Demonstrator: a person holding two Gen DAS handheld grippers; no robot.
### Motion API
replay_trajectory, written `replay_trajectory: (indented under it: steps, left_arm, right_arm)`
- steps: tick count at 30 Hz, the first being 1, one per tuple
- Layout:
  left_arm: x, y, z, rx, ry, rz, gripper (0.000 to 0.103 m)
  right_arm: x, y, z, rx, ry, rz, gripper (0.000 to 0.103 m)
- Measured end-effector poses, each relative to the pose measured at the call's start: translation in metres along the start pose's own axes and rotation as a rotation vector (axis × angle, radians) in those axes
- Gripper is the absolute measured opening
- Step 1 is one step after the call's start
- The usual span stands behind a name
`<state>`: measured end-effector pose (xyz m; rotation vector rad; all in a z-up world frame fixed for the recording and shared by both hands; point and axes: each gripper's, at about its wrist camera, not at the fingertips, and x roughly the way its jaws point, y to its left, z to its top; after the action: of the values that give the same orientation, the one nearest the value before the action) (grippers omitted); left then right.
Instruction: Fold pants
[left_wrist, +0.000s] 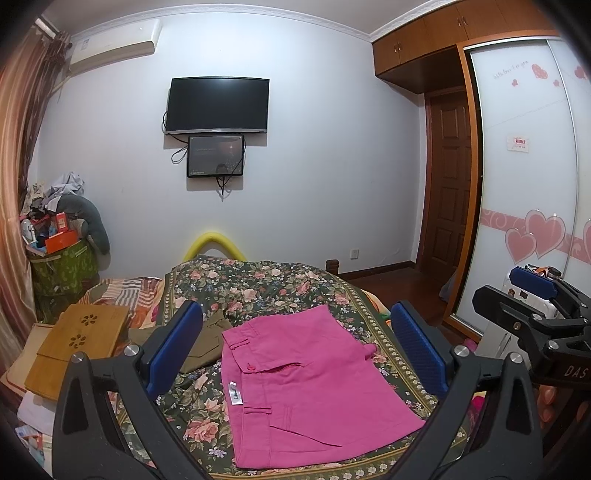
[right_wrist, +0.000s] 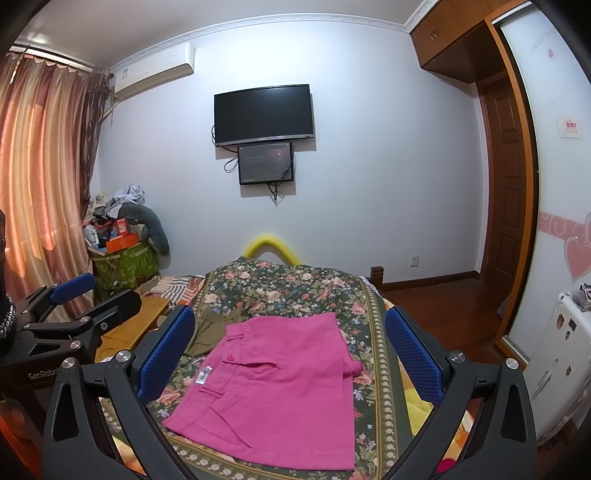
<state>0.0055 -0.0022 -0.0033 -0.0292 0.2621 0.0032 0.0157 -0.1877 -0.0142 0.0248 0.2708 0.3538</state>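
Pink pants (left_wrist: 306, 380) (right_wrist: 280, 387) lie folded into a compact rectangle on the floral bedspread (left_wrist: 273, 284) (right_wrist: 291, 288), waistband and white label toward the left. My left gripper (left_wrist: 295, 350) hovers above them, open, with nothing between its blue pads. My right gripper (right_wrist: 291, 354) is also open and empty, held above the pants. The right gripper (left_wrist: 532, 291) shows at the right edge of the left wrist view. In the right wrist view the left gripper (right_wrist: 74, 295) shows at the left edge.
Olive-green folded clothing (left_wrist: 207, 339) (right_wrist: 210, 328) lies just left of the pink pants. A wooden lap tray (left_wrist: 74, 339) sits at the bed's left. A green basket of clutter (left_wrist: 59, 266) stands by the curtain. A white cabinet (right_wrist: 557, 354) and sliding wardrobe (left_wrist: 524, 166) are to the right.
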Motion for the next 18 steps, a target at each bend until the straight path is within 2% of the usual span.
replay_trajectory:
  steps: [18]
  left_arm:
    - [0.0032,0.0002,-0.0002,-0.001,0.014,-0.006,0.103]
  right_arm:
    - [0.0003,0.0,-0.0003,0.0,0.001,-0.001,0.102]
